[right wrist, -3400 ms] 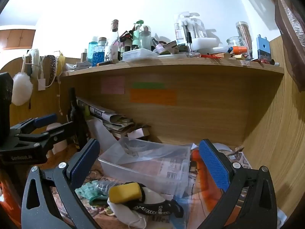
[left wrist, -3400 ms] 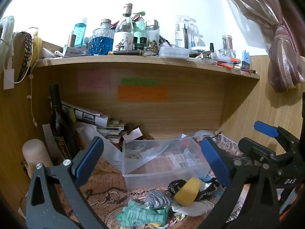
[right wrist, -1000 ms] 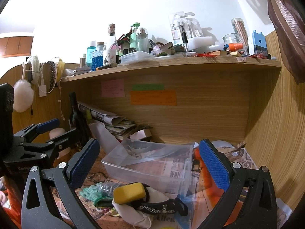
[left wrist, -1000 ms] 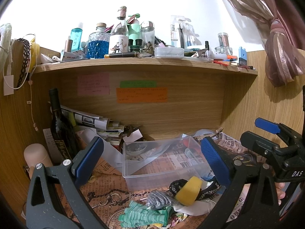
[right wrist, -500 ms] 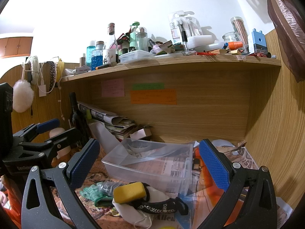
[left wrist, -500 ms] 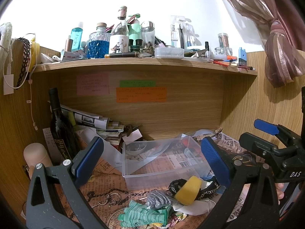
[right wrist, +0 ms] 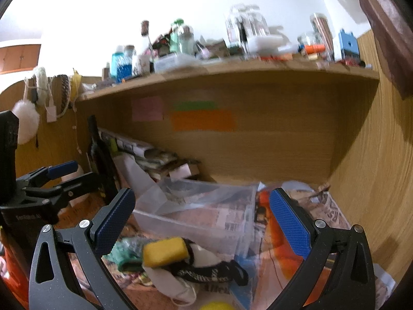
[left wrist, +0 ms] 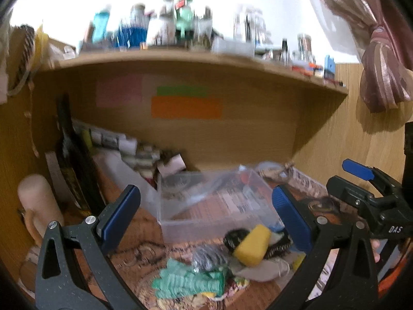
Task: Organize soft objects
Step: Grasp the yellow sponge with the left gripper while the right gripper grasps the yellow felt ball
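Both views now motion-blurred, tilted slightly downward versus 0.5 s ago. Left claw [left wrist: 206, 214] and right claw [right wrist: 201, 214] spread, holding nothing. Yellow sponge [left wrist: 251, 245] lies on the soft pile just before the clear plastic bin [left wrist: 180, 228] on the tabletop.

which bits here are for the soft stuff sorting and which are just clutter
For the job: yellow sponge, green cloth, white mask, black strap, clear bin.

Just lying about: wine bottle, sticky notes, shelf bottles, curtain.
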Demonstrator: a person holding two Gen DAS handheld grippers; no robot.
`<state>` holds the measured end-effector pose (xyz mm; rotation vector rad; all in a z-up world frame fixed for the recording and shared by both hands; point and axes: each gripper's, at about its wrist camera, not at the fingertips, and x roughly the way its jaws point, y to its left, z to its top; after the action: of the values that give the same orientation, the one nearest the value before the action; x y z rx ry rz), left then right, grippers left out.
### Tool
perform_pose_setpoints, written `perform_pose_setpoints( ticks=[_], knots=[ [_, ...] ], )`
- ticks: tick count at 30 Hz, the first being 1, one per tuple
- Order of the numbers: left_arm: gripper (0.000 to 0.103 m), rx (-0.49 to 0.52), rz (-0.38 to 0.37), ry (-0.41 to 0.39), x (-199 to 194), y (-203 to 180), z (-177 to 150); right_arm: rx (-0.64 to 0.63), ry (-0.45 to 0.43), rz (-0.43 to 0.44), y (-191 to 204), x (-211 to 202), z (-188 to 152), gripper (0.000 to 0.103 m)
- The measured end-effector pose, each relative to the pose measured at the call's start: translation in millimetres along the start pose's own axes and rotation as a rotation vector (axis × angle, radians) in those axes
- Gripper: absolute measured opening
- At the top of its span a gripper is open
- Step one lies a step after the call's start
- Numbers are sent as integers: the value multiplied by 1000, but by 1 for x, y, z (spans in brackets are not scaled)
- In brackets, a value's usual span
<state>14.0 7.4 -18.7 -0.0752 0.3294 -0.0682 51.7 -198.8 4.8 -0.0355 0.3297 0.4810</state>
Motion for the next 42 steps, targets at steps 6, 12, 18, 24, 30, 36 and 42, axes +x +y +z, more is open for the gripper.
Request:
perform_pose_setpoints(
  ticks=[6,12,18,24,30,36,42],
  knots=[
    [103,-14,-8,119,26,4,-24,17,133,-16,-15,18,-25,103],
    [103,-14,-59,189,41,-9,-42,43,259,-18,-24,28,-56,103],
    [90,36,-108,248,56,-33,-53,109,359,2,-33,32,-83,90],
    [80,34,-140,305,74,-44,-62,138,434,32,-38,35,-103,69],
    [61,47,-158,351,90,-53,-71,134,468,82,-33,37,-113,42],
    [42,45,-174,373,95,-56,-75,118,436,73,-30,33,-109,42],
    [41,53,-163,310,80,-56,-60,118,361,62,-36,29,-86,42]
  ],
)
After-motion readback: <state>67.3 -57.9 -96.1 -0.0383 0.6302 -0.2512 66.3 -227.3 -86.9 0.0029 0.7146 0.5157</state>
